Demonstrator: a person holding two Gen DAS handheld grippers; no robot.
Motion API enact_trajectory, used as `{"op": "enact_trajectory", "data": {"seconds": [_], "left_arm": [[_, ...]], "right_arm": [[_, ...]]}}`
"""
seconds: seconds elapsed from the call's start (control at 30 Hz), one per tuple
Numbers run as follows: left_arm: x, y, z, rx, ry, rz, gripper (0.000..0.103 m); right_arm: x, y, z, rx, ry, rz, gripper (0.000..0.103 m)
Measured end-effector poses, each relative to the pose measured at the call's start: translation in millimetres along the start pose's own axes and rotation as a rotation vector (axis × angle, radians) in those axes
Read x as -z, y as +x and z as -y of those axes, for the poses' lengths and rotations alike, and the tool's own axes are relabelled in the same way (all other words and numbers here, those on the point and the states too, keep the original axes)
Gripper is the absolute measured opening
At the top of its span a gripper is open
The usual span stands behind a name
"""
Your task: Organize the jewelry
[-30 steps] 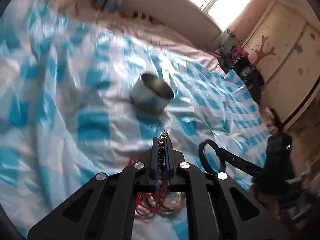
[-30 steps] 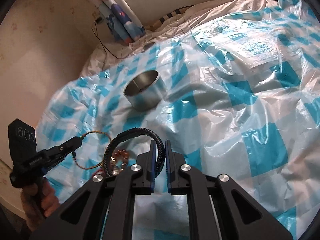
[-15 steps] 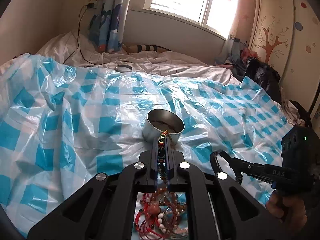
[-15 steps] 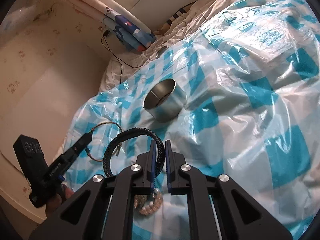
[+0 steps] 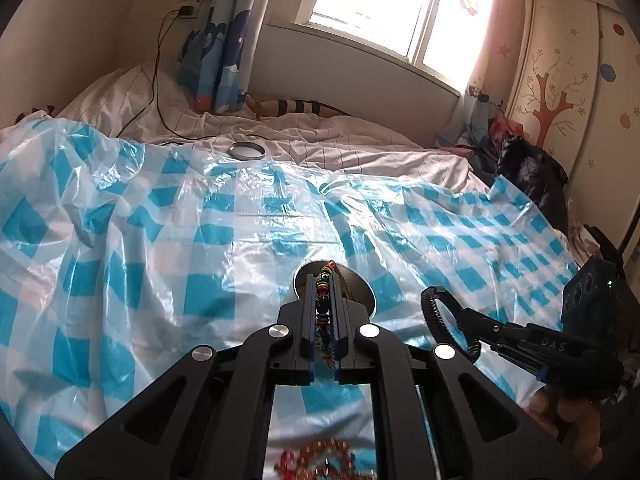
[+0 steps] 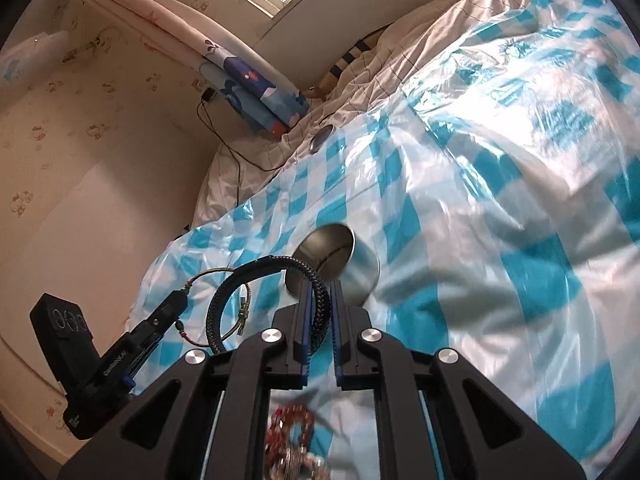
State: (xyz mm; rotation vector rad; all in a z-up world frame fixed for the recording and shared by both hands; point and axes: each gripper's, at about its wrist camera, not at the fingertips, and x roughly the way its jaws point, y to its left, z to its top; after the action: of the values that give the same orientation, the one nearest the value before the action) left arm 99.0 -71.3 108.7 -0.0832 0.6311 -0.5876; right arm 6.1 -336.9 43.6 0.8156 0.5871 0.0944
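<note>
My left gripper [image 5: 324, 280] is shut on a thin beaded cord bracelet [image 5: 325, 300], right in front of and above a round metal tin [image 5: 360, 288] on the blue-checked plastic sheet. In the right wrist view the bracelet [image 6: 216, 280] hangs as a loop from the left gripper [image 6: 182, 296]. My right gripper [image 6: 320, 292] is shut on a black braided bracelet [image 6: 256, 272], just short of the open tin [image 6: 340, 256]. The black bracelet also shows in the left wrist view [image 5: 434, 316]. A heap of red and copper beaded jewelry [image 5: 320, 460] lies on the sheet under both grippers [image 6: 292, 440].
The sheet [image 5: 160, 240] covers a bed with white bedding [image 5: 320, 136]. A round metal lid [image 5: 247, 150] lies on the bedding at the far side. A charging cable [image 5: 160, 92] runs down the wall. A wardrobe [image 5: 560, 80] and dark bags [image 5: 528, 168] stand at right.
Both grippers have lifted and moved forward toward the tin, each still holding its bracelet. The tin now sits just beyond the fingertips, and the jewelry heap has fallen behind.
</note>
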Motion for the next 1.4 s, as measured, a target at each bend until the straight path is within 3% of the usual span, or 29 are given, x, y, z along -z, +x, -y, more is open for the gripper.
{"op": "enact_trajectory", "data": {"seconds": [0.2, 0.33, 0.4, 0.5, 0.57, 0.63, 0.77, 0.87, 0.93, 1.03, 1.13, 1.23, 1.4], "left_arm": [[-15.8, 23.6, 2.4, 0.014, 0.000, 0.003, 0.005], [-22.3, 52.0, 9.2, 0.012, 0.026, -0.022, 0.005], [-22.7, 71.0, 12.4, 0.005, 0.049, -0.059, 0.005], [-14.7, 109.9, 14.5, 0.003, 0.091, -0.188, 0.006], [-9.9, 120.3, 5.6, -0.023, 0.063, -0.235, 0.006], [-14.7, 110.0, -2.8, -0.038, 0.037, -0.211, 0.008], [-21.9, 75.8, -19.4, -0.074, 0.012, -0.134, 0.035], [-14.5, 56.1, -32.7, -0.097, 0.004, -0.132, 0.036], [-5.6, 43.9, -39.6, -0.106, -0.005, -0.153, 0.036], [7.8, 23.6, -41.8, -0.108, 0.004, -0.172, 0.039], [25.4, -0.3, -41.5, -0.111, 0.014, -0.180, 0.052], [47.9, -16.9, -44.4, -0.087, -0.002, -0.225, 0.057], [70.9, -31.1, -35.7, -0.081, 0.036, -0.268, 0.064]], "right_arm": [[-17.5, 29.1, -0.5, 0.046, -0.023, 0.001, 0.010], [-27.5, 43.4, -4.0, 0.121, -0.073, 0.025, 0.010], [-32.3, 50.3, -5.2, 0.164, -0.104, 0.039, 0.010], [-37.8, 65.5, -3.1, 0.209, -0.128, 0.034, 0.010], [-38.4, 74.7, -1.3, 0.221, -0.135, 0.021, 0.010], [-38.3, 84.0, -3.8, 0.230, -0.156, 0.012, 0.010], [-35.7, 106.4, -16.0, 0.223, -0.204, -0.039, 0.010], [-25.1, 117.7, -21.9, 0.260, -0.236, -0.079, 0.027], [-24.5, 105.1, -24.2, 0.246, -0.213, -0.069, 0.027], [-27.6, 71.0, -34.0, 0.213, -0.182, -0.014, 0.038], [-19.9, 36.4, -44.9, 0.159, -0.181, -0.012, 0.047], [4.5, 12.2, -47.5, 0.132, -0.192, -0.069, 0.057], [62.4, 0.6, -45.8, 0.135, -0.254, -0.254, 0.058]]}}
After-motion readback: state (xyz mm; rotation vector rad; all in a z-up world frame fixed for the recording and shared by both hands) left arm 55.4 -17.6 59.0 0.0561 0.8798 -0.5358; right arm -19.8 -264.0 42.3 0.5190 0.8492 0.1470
